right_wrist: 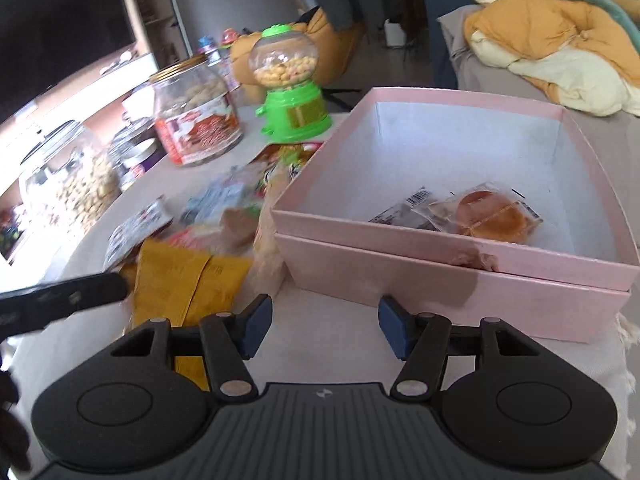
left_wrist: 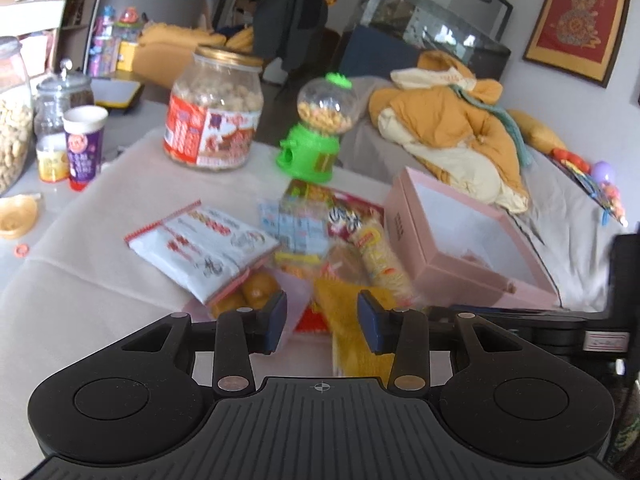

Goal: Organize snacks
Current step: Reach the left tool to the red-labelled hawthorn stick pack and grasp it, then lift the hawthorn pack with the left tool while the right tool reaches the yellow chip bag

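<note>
Snacks (left_wrist: pixel 320 240) are lying in a loose heap on the worktop (left_wrist: pixel 80 280), just left of the pink box (right_wrist: pixel 460 268). In the left wrist view, the left hand-held gripper (left_wrist: pixel 322 320) is hovering over the near edge of the heap with its jaws standing wide and nothing between them; a yellow packet (left_wrist: pixel 348 320) is lying under the gap. A white bag (left_wrist: pixel 204 244) with red print is resting tilted on top of small brown buns (left_wrist: pixel 252 294). A noodle pack (left_wrist: pixel 380 256) is leaning at the box's left wall.

In the right wrist view, the right hand-held gripper (right_wrist: pixel 324 328) is sitting in front of the box's near wall, jaws wide apart and holding nothing. Two wrapped items are lying inside the box near its front wall: a round cake (right_wrist: pixel 496 216) and a dark packet (right_wrist: pixel 404 212) with a barcode, touching each other. The box is sitting nested on a second pink piece beneath it.

A green candy dispenser (left_wrist: pixel 316 140) is standing upright behind the heap, with a gold-lidded jar (left_wrist: pixel 212 108) to its left. A purple cup (left_wrist: pixel 84 144) and more jars are standing farther left. An orange jacket (left_wrist: pixel 452 120) is lying on the sofa beyond the box.
</note>
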